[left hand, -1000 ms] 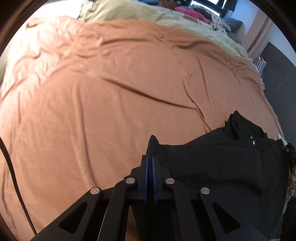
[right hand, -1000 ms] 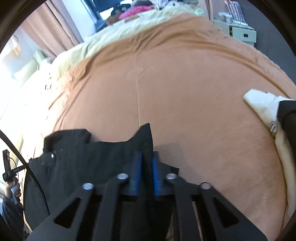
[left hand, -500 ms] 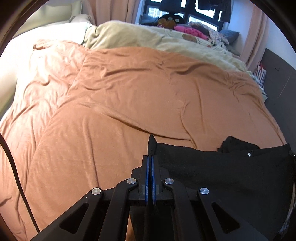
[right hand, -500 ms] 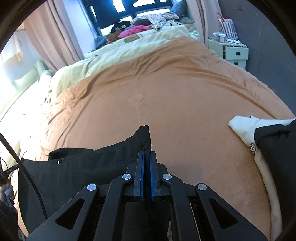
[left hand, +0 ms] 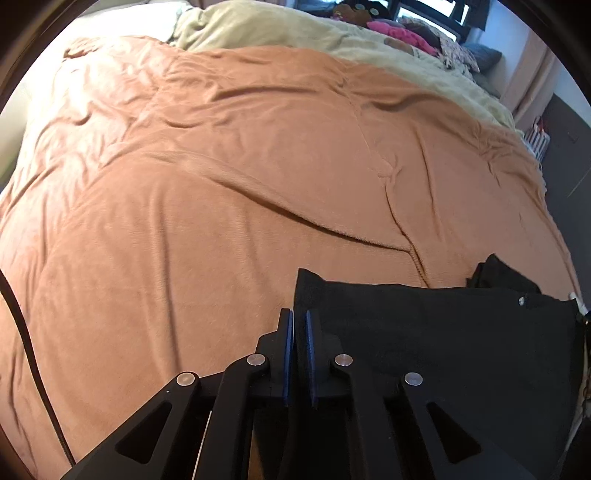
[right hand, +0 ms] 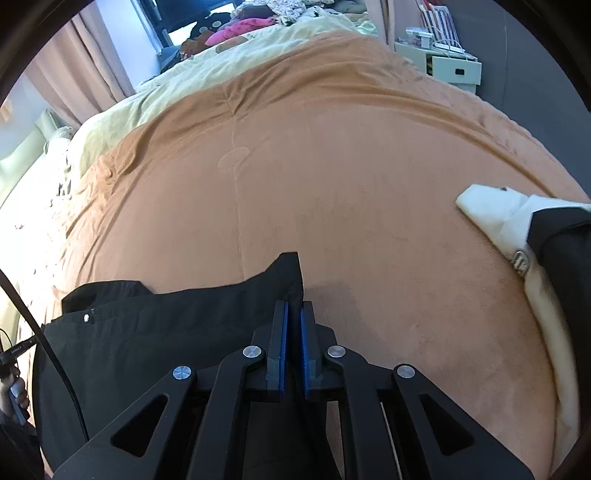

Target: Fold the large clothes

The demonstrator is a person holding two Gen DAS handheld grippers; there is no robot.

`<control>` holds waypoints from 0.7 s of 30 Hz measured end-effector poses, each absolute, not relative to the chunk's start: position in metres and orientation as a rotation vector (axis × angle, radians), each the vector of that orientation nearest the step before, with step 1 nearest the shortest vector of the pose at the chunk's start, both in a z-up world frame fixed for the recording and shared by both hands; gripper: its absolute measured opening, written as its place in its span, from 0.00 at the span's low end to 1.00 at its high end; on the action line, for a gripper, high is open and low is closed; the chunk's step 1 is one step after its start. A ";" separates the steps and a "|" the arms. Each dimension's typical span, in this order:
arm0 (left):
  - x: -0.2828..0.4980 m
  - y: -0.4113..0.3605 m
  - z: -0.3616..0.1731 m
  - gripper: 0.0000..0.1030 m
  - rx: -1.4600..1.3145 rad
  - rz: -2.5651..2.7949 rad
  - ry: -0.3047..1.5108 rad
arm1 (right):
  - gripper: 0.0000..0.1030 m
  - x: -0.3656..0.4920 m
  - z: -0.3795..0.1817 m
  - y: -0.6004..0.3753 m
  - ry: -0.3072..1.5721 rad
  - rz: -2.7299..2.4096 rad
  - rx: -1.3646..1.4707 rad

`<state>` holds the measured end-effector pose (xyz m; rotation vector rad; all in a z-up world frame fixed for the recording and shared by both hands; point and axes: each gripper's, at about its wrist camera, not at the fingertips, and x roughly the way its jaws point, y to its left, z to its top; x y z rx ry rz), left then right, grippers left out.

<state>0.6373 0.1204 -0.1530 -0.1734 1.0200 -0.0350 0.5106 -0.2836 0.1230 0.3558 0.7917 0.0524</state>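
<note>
A black garment [left hand: 424, 332] with a small metal button lies spread on the orange-brown bed cover [left hand: 221, 184], its far edge pulled straight between my two grippers. My left gripper [left hand: 299, 317] pinches its left corner, which sticks out past the fingertips. The blue pads show a narrow gap and the jaws are opening. In the right wrist view the same garment [right hand: 166, 325] runs off to the left. My right gripper [right hand: 293, 308] grips its right corner, jaws also opening slightly, with cloth still between the pads.
Folded white cloth [right hand: 491, 210] under a black piece [right hand: 561, 236] sits at the bed's right edge. A cream blanket [left hand: 295, 29] and piled clothes lie at the far end. A white box [right hand: 454, 66] stands beyond the bed. A cable [left hand: 26, 332] hangs at left.
The garment went from bunched to stretched out, its far edge now straight on the cover. Both pairs of pads stand slightly further apart than half a second ago.
</note>
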 end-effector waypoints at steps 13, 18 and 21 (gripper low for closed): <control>0.535 0.108 -0.110 0.38 -0.193 -0.064 0.956 | 0.77 0.414 0.151 -0.279 0.707 0.190 0.325; 0.494 0.090 -0.110 0.38 -0.172 -0.099 0.960 | 0.77 0.384 0.144 -0.281 0.753 0.244 0.306; 0.471 0.076 -0.116 0.39 -0.145 -0.117 0.970 | 0.77 0.367 0.138 -0.280 0.776 0.260 0.285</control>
